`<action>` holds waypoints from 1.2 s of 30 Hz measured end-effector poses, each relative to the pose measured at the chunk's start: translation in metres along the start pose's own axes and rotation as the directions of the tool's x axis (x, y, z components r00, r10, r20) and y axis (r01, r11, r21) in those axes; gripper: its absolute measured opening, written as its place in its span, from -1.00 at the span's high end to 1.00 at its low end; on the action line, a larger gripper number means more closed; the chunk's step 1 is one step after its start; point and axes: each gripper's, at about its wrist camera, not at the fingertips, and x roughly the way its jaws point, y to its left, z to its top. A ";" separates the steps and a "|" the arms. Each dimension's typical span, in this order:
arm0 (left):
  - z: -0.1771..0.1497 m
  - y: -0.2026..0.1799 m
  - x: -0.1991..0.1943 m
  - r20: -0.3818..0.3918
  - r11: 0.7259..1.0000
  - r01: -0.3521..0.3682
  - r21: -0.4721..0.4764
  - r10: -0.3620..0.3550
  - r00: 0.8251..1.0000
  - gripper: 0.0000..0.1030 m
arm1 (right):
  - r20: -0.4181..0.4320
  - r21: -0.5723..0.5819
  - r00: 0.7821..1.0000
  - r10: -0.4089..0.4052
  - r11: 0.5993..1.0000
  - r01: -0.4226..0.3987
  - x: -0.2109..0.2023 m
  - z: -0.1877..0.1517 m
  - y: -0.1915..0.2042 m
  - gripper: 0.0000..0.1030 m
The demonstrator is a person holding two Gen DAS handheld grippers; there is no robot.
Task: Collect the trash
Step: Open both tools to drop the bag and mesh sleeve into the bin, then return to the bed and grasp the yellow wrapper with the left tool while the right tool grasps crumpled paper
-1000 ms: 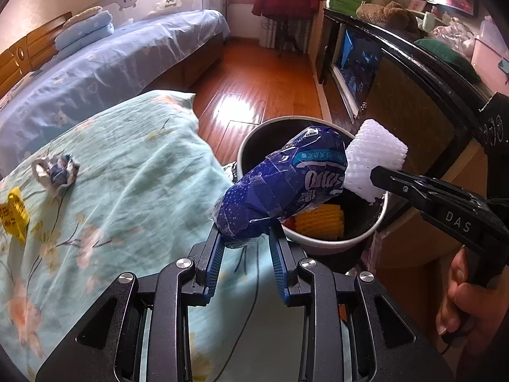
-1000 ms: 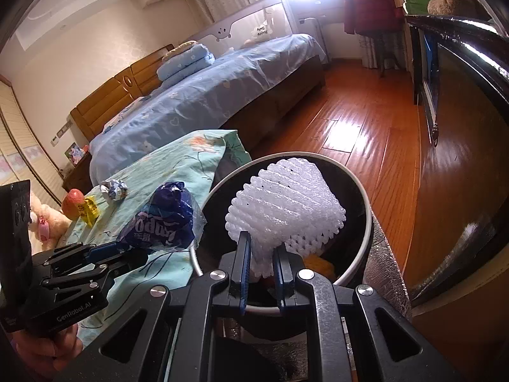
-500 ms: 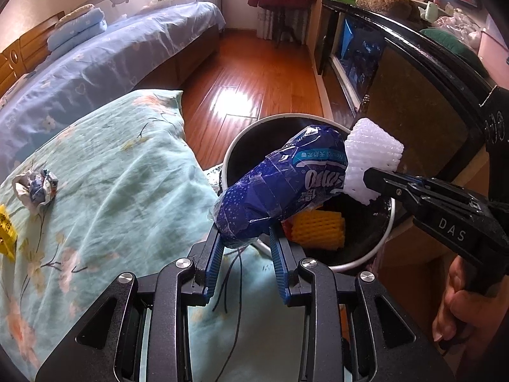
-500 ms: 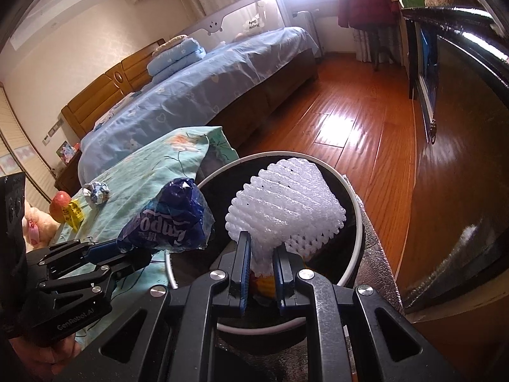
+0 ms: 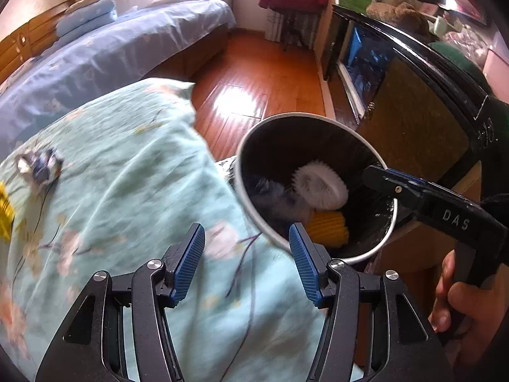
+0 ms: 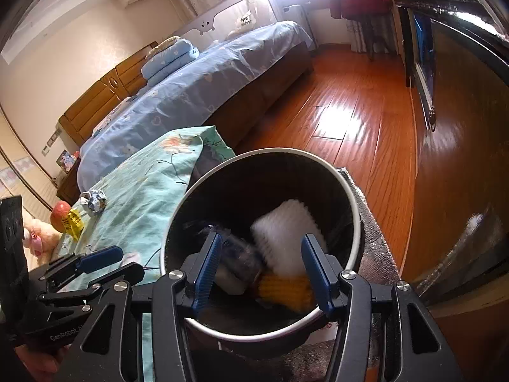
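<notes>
Bedroom w/ wood floor, and a floral sheet (image 5: 133, 191) spread over the near surface beside a round bin (image 6: 355, 210).

Nearest: left gripper (image 5: 248, 259) over the sheet edge by the bin rim, jaws opening, nothing btwn them. Right gripper (image 6: 259, 273) sits right over the bin mouth, jaws also opening, nothing gripped; what shows btwn its fingers lies lower, inside the bin.

Inside the bin: white foam net (image 6: 286, 232), blurred, looks mid-drop. Blue wrapper (image 5: 273, 195), also blurred, next to it against the near-left wall. Yellow foam net (image 6: 286, 289) at the bottom. So three bits of trash are in or going in.

Farther back on the sheet, well apart from the bin: crumpled paper ball (image 6: 93, 202) and a small yellow packet (image 6: 72, 222), both untouched. Red apple (image 6: 59, 210) just behind the packet; can't tell if it counts as trash.

Judgement: roughly past halfway, w/ two pieces left on the sheet to fetch and bin.
</notes>
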 end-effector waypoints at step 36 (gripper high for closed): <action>-0.105 0.166 -0.081 0.061 0.906 -0.157 -0.392 0.196 0.979 -0.28 | -0.071 -0.251 0.981 0.178 0.949 -0.190 0.024 -0.028 0.170 -0.76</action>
